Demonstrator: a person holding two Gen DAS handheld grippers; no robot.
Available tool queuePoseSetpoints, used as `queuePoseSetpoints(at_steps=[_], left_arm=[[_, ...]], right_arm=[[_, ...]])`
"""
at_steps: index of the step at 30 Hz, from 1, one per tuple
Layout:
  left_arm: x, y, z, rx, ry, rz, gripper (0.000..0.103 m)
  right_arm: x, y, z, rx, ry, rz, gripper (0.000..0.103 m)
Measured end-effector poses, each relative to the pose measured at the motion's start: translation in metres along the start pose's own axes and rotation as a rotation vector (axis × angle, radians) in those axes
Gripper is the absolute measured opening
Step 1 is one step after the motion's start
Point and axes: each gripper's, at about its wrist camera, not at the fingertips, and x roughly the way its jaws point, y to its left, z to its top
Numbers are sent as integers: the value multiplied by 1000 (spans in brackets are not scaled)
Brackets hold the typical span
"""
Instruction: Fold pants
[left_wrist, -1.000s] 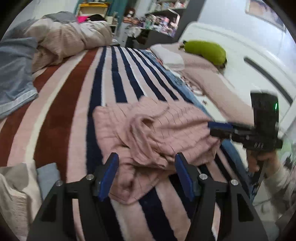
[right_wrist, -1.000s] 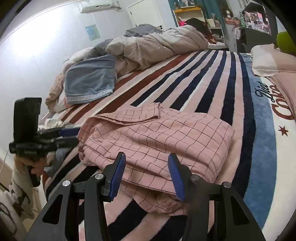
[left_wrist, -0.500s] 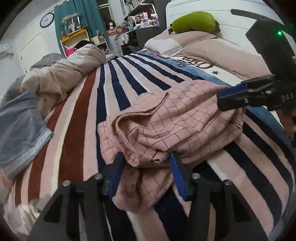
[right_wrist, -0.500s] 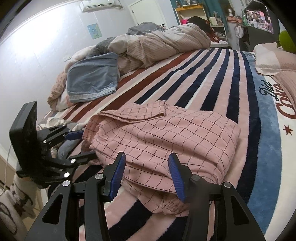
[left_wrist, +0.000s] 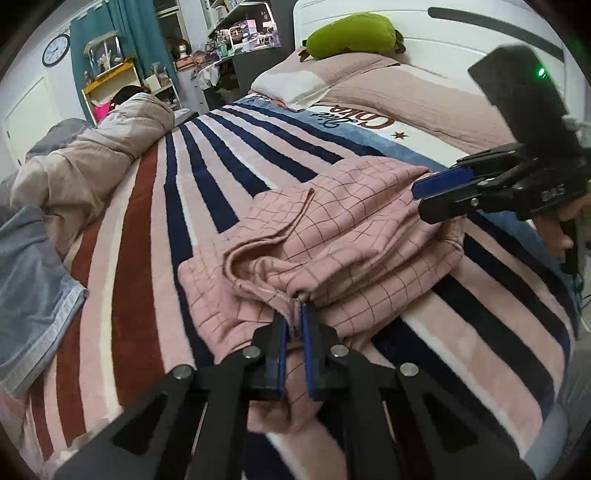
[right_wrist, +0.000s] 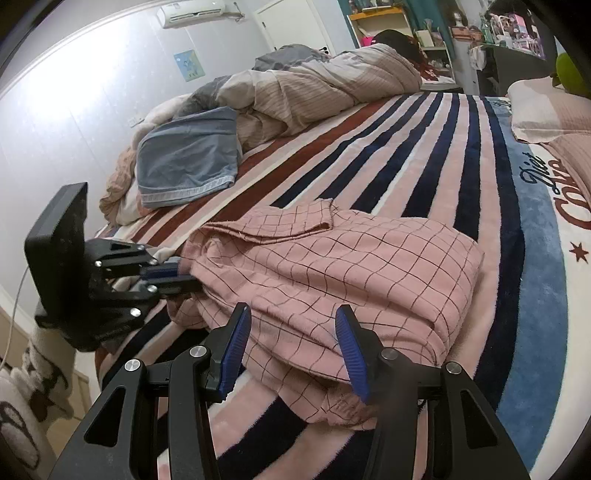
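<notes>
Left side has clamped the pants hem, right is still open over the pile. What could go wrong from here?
1. The left gripper pinches only a thin edge of the pink checked pants; it may slip when pulled.
2. The right gripper straddles several stacked layers, so closing could grab the wrong fold and undo it.

the pants (left_wrist: 332, 236) lie bunched on the blanket (left_wrist: 147, 229) that covers the bed, near its front edge. the left gripper (left_wrist: 293, 317) is at their near edge with a fold of cloth between its fingers; the right gripper (right_wrist: 291, 332) stands before the other side, one finger on each side of the heap's near edge. behind the pants, at the far side of the bed, lies a rolled quilt (right_wrist: 332, 85), with a folded cloth (right_wrist: 188, 155) beside it. pillows (left_wrist: 369, 88) lie at the head end.
</notes>
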Motion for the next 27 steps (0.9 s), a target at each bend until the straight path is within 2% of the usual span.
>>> queuePoseSetpoints(at_steps=[2,5,8,13,15,17,19,20,22,23,27], left_arm=[[-6,5,-2,13,10,40,4],[-10,14,-4,-15,18,36,4],[-13,15,-8,9,13,72,4],[-20,28,-14,-48,19,102,2],[-21,35,-21,-88,38,89,2],[-21,39,-30,-134,58,33,2],[-28,41,-33,-155,31,29,2],[-33,44,-31,-173,9,23,7],[-42,50,-24,-208,-33,24,27],[-46,53,-19,-230,-58,21,41],[-40,56,8,-263,-107,-7,47]], right_arm=[[-1,-1,0,2,1,0,43],[-1,-1,0,6,-1,1,43],[0,-1,-1,7,-4,-1,43],[0,0,-1,9,3,0,44],[0,1,-1,6,9,-2,44],[0,0,-1,6,10,-5,44],[0,1,-1,5,11,-8,44],[0,1,0,5,10,-8,44],[-1,1,1,7,6,-7,44],[-2,1,1,7,3,-6,44],[-4,3,2,5,-8,0,44]])
